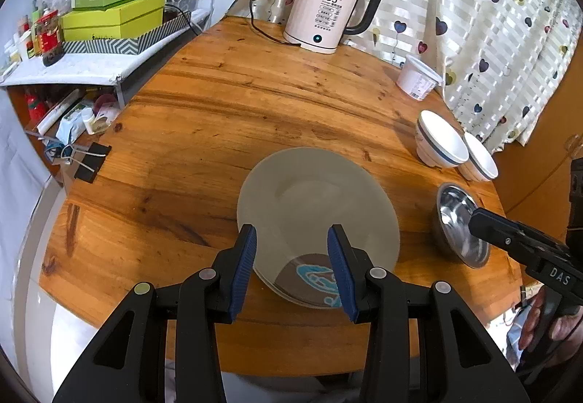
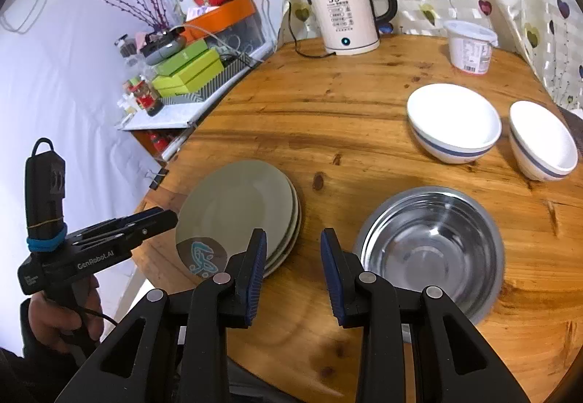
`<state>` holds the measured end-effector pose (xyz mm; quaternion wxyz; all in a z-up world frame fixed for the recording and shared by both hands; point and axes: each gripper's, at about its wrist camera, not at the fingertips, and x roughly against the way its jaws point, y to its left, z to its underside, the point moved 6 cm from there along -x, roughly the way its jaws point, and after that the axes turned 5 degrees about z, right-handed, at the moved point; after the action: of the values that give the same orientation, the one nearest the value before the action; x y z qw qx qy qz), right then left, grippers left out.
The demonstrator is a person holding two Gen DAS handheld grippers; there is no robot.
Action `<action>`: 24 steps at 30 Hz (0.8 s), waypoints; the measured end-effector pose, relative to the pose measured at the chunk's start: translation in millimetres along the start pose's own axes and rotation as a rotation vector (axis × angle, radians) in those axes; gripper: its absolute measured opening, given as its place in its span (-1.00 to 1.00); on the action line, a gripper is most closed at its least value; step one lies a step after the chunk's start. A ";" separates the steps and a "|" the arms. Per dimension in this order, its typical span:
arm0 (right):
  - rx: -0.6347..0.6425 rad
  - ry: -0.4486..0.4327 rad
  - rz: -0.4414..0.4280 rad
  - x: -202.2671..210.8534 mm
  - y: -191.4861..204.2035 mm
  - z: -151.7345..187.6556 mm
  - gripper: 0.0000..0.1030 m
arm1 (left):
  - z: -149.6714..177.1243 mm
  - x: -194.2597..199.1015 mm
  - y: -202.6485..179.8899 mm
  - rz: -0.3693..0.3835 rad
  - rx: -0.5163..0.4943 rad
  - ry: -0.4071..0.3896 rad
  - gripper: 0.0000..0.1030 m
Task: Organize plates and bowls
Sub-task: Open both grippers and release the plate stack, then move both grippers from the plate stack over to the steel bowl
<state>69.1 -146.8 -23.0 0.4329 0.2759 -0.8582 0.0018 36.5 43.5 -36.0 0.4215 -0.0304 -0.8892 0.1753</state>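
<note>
The stack of plates [image 2: 237, 210] sits near my edge of the bench [image 2: 346, 118], steel bowl [image 2: 431, 250] just to its right, two white bowls [image 2: 453, 122] beyond. My left tool [image 1: 291, 253] and right tool [image 2: 293, 257] gape, holding nothing.

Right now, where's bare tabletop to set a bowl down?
Biggest bare patch: mid-table between the kettle, the plate stack and the white bowls. A narrow strip runs between plates and steel bowl. The right edge is crowded: tub, both white bowls, steel bowl.
</note>
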 end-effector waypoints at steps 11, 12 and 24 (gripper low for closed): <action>-0.027 -0.006 -0.007 16.6 -19.1 4.0 -0.36 | -3.8 -3.7 -26.8 0.018 -0.037 0.004 -0.19; -0.033 -0.005 -0.008 17.0 -21.9 3.5 -0.36 | -4.9 -4.5 -28.4 0.018 -0.039 0.006 -0.19; -0.100 -0.037 0.013 28.1 -53.2 -2.7 -0.36 | -16.4 -19.9 -39.7 0.037 -0.046 0.034 -0.19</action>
<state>83.1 -204.5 -13.0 0.4300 0.2483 -0.8669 -0.0435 65.4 7.0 -27.8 0.4325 -0.0595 -0.8849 0.1621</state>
